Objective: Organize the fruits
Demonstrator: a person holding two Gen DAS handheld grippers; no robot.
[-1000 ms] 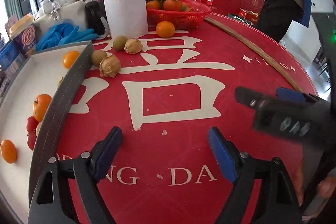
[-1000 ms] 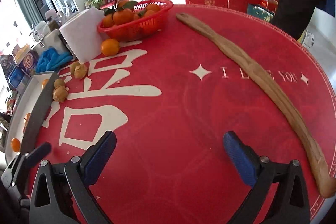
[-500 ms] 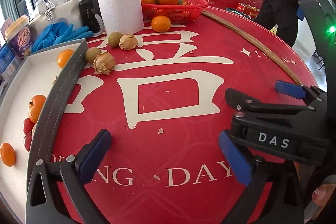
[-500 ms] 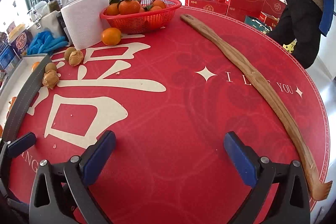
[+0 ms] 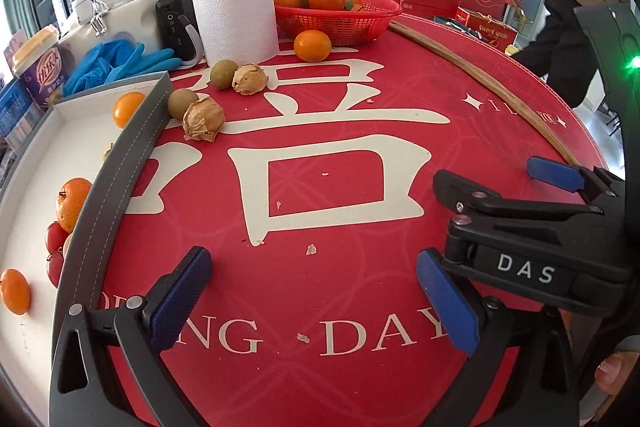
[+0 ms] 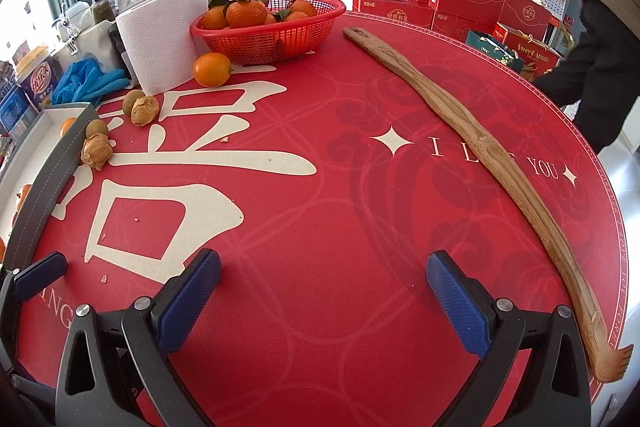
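Fruits lie scattered at the far left of the round table, whose smooth red cover carries large cream characters: a glossy loose orange sits just in front of the red plastic mesh basket heaped with leafy oranges, and two small round greenish-brown fruits rest beside two papery, wrinkled tan husked ones, close to the grey stitched wall of a white shallow tray. Inside that tray are more oranges and small shiny red fruits. A long curved wooden backscratcher stretches across the right side. The left tool and right tool, black frames with textured blue pads, both hang spread wide above the cover, holding nothing.
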